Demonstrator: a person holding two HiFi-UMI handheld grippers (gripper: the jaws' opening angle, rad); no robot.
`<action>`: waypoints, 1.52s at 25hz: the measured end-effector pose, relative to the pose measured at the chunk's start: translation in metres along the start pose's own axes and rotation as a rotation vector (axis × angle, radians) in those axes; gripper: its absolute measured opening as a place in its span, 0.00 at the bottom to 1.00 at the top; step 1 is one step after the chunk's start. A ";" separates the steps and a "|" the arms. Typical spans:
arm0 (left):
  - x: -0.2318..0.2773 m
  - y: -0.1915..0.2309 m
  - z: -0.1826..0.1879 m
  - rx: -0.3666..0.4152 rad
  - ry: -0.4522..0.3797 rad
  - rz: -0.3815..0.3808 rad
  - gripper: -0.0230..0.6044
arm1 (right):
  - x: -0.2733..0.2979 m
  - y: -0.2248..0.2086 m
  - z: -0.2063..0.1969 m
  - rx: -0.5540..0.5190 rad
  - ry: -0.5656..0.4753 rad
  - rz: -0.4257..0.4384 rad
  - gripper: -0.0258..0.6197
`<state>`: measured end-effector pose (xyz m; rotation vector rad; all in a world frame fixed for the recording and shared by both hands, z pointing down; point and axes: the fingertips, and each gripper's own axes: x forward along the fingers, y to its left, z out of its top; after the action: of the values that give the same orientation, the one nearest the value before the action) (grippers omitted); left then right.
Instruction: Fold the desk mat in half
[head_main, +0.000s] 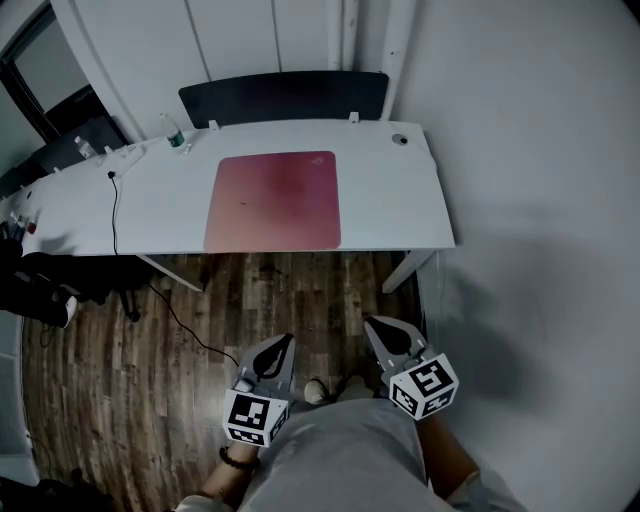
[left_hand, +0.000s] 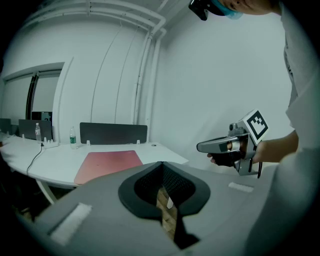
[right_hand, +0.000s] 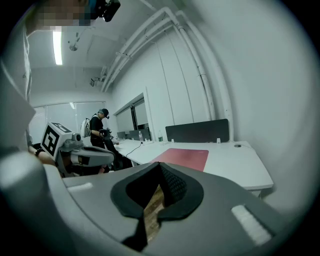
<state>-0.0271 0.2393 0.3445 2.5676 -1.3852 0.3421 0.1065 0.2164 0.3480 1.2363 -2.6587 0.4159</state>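
Left gripper (left_hand: 162, 166) jaws clenched, tips together; only wood floor (head_main: 200, 330) shows through the slit behind them. Right gripper (right_hand: 160, 167) jaws the same, closed tip to tip. Both are held low in front of the person's body, over the floor, well apart from the surface (head_main: 390, 200).

Desk mat (head_main: 275, 200), reddish pink, lies flat and unfolded on the white surface, roughly mid-width, its near edge along the front edge. A dark divider panel (head_main: 285, 97) stands on the back edge. A bottle (head_main: 173, 132) sits at back left, with a black cable (head_main: 114, 210) running over the front edge to the floor. A round grommet (head_main: 400, 139) is at back right. White walls stand behind and to the right.

The surface's left end is cut off by the frame; small items there are too small to identify. The dark clutter (head_main: 40, 285) under it is hard to make out. Another person (right_hand: 102, 127) stands far back, small and dim.
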 end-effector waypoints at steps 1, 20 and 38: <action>-0.001 0.001 0.000 0.001 -0.001 -0.007 0.07 | 0.000 0.000 0.000 0.000 -0.004 -0.010 0.05; 0.094 0.036 0.011 -0.046 0.025 -0.028 0.07 | 0.066 -0.077 0.003 -0.005 0.059 0.022 0.05; 0.239 0.078 0.040 -0.161 0.071 0.053 0.07 | 0.153 -0.209 0.046 -0.027 0.126 0.174 0.05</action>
<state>0.0386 -0.0035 0.3830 2.3706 -1.3970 0.3138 0.1671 -0.0368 0.3837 0.9420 -2.6627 0.4650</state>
